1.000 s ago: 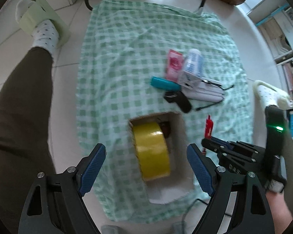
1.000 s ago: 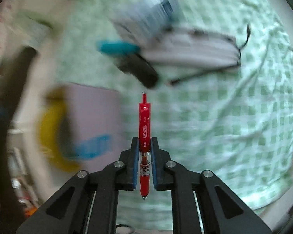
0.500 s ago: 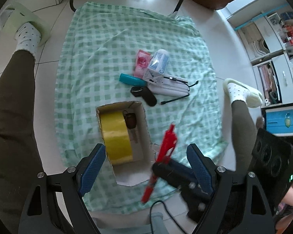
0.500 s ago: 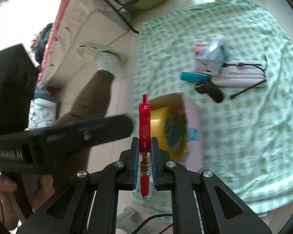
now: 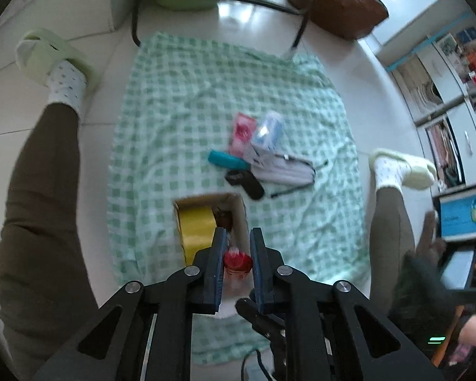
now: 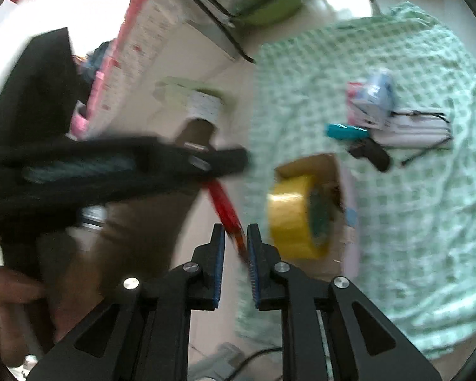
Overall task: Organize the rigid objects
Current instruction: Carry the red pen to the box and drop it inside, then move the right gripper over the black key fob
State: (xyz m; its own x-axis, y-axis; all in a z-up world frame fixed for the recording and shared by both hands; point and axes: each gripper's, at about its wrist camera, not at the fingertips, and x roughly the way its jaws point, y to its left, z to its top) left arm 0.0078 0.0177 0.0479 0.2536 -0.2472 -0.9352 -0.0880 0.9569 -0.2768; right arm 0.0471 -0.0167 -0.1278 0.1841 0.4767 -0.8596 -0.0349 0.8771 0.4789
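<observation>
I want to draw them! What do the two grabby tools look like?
Both match. The left tool and right tool have black angular frames with cut-out holes, shiny silver bolts, and two flat fingers lined with ribbed blue pads. A black cable trails below.

A pale tiled floor (image 5: 79,133) carries everything. A green-and-white checked cloth (image 5: 181,101) is spread flat on it, wrinkled, reaching from under the left claw (image 5: 236,250) to well beyond it. On the cloth, just ahead of that claw, stands an open cardboard box (image 5: 242,219). Farther ahead and slightly right lies a tight cluster: a teal case (image 5: 227,160), a black oblong object (image 5: 246,182), a pink packet (image 5: 242,131), a white-and-blue packet (image 5: 268,131), and a folded pale bundle with a thin black cord (image 5: 284,171). Directly on the tiles, either side of the cloth, rest a person's two feet in pale green slippers (image 5: 49,55). Beyond the cloth's far edge stand dark metal chair legs (image 5: 136,9).
</observation>
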